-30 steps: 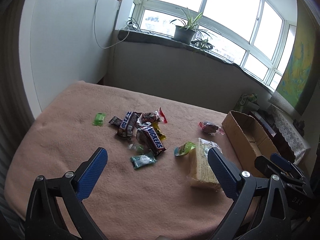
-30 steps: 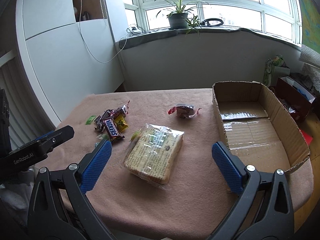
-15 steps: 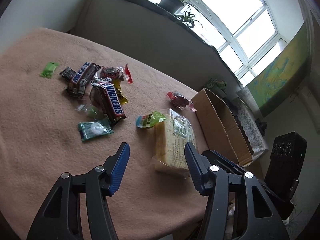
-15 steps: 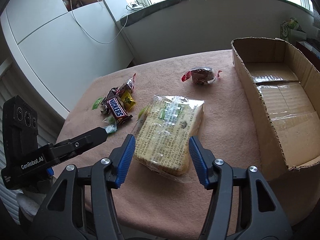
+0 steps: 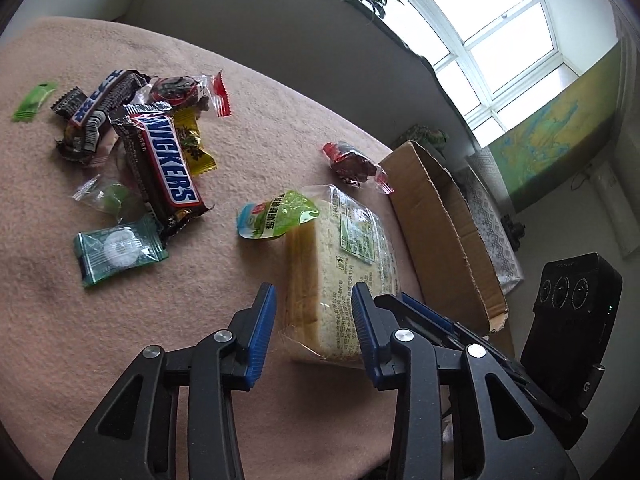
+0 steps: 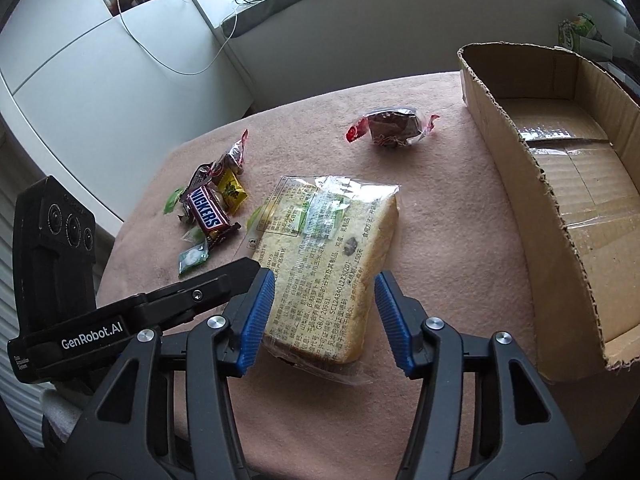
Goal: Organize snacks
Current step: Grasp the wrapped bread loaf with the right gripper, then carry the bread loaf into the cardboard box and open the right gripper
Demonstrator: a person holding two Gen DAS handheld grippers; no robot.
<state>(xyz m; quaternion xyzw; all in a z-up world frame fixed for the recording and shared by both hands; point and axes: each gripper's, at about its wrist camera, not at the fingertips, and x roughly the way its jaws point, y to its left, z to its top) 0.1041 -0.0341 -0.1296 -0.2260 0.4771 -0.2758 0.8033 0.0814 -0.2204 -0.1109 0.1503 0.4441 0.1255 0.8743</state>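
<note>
Both grippers straddle a wrapped bread loaf (image 6: 328, 264) lying on the pink tabletop (image 6: 440, 216): right gripper (image 6: 324, 316) and left gripper (image 5: 314, 330) part-open, pads not visibly touching (cardboard box (image 6: 560, 184) just beside).

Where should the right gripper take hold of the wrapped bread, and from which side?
Probably across the near short end of the wrapped bread, coming from the table's near edge. It lies flat with its long axis pointing away, and the right gripper already straddles that end's width.
</note>
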